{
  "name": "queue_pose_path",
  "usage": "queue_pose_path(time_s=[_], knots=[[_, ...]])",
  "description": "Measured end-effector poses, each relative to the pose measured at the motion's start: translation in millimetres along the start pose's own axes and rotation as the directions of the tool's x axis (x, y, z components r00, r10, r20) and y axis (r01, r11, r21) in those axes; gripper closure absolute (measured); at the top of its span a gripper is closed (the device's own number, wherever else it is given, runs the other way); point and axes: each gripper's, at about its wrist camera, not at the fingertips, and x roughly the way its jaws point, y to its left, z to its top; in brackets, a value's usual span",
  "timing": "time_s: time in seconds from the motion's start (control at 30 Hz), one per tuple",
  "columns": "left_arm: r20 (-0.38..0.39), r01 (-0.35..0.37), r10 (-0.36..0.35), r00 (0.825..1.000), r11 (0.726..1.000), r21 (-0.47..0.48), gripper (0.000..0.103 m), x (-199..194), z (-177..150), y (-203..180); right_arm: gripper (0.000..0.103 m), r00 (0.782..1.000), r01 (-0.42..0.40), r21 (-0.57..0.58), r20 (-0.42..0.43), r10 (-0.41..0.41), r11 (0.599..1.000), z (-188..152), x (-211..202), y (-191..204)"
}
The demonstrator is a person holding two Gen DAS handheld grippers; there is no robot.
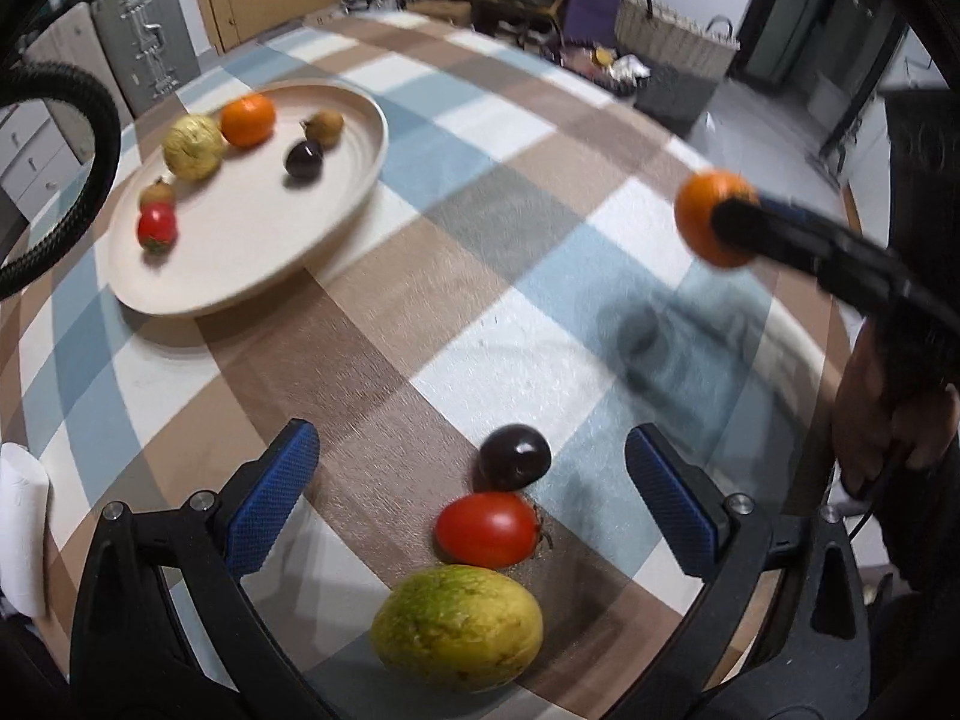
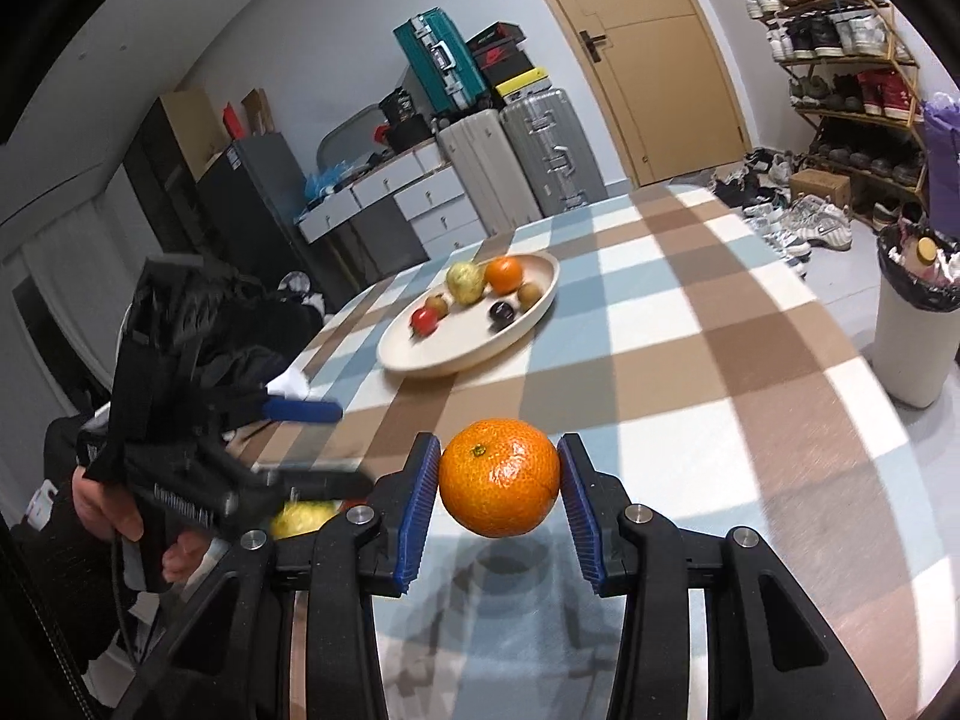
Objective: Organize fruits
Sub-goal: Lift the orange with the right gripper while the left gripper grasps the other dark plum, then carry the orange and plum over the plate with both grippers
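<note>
My right gripper (image 2: 499, 483) is shut on an orange (image 2: 499, 485), held in the air above the checked tablecloth; the left wrist view shows that orange (image 1: 702, 210) at the right. My left gripper (image 1: 474, 498) is open and points down over three fruits on the cloth: a dark plum (image 1: 515, 457), a red tomato (image 1: 486, 530) and a yellow-green fruit (image 1: 457, 627), none touched by its pads. A beige plate (image 1: 354, 180) at the upper left holds several fruits, among them another orange (image 1: 247, 120). In the right wrist view the plate (image 2: 540, 294) lies ahead, beyond the held orange.
A roll of white paper (image 1: 21, 534) sits at the table's left edge. Beyond the table are suitcases (image 2: 540, 150), drawers, a shoe rack (image 2: 840, 78) and a white bin (image 2: 915, 324). A person's hand (image 2: 102, 504) holds the left gripper.
</note>
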Motion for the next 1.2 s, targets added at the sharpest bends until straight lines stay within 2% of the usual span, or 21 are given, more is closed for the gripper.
queue_pose_path(time_s=[0.1,0.2,0.23,0.3,0.4,0.47,0.53,0.63,0.9,1.1,1.2], knots=[[-0.017,0.026,-0.026,1.000,1.000,-0.005,0.009,7,0,1,0.062,1.000,0.004,0.018,0.007,-0.004,1.000,8,2,-10],[-0.038,0.065,-0.066,0.997,0.998,-0.026,0.025,12,1,5,0.062,1.000,-0.003,0.036,0.007,0.003,0.999,12,5,-17],[-0.045,0.069,-0.070,0.996,0.997,-0.037,0.034,14,1,6,0.062,1.000,-0.004,0.039,0.005,0.004,0.999,12,6,-18],[-0.043,0.074,-0.076,0.996,0.996,-0.047,0.037,14,2,8,0.062,1.000,-0.008,0.047,0.000,0.008,0.999,11,8,-21],[-0.040,0.088,-0.091,0.995,0.994,-0.063,0.048,13,3,12,0.062,1.000,-0.011,0.049,0.000,0.011,0.999,9,8,-22],[-0.039,0.105,-0.108,0.993,0.992,-0.077,0.063,12,3,15,0.062,1.000,-0.017,0.053,0.000,0.017,0.998,9,8,-23],[-0.044,0.141,-0.145,0.988,0.987,-0.082,0.073,11,2,14,0.062,1.000,-0.015,0.056,-0.003,0.015,0.998,9,9,-24],[-0.047,0.148,-0.150,0.988,0.987,-0.056,0.081,9,1,8,0.062,1.000,-0.016,0.061,-0.012,0.017,0.998,9,10,-25],[-0.036,0.128,-0.130,0.991,0.991,-0.048,0.081,6,2,7,0.062,1.000,-0.016,0.056,-0.014,0.017,0.998,9,10,-24],[0.052,0.150,-0.145,0.988,0.982,-0.112,0.081,-14,11,32,0.062,0.999,-0.002,0.058,-0.040,0.005,0.998,10,13,-22],[0.111,0.130,-0.113,0.987,0.978,-0.160,0.081,-24,19,52,0.062,0.999,0.000,0.060,-0.049,0.003,0.998,14,15,-22]])
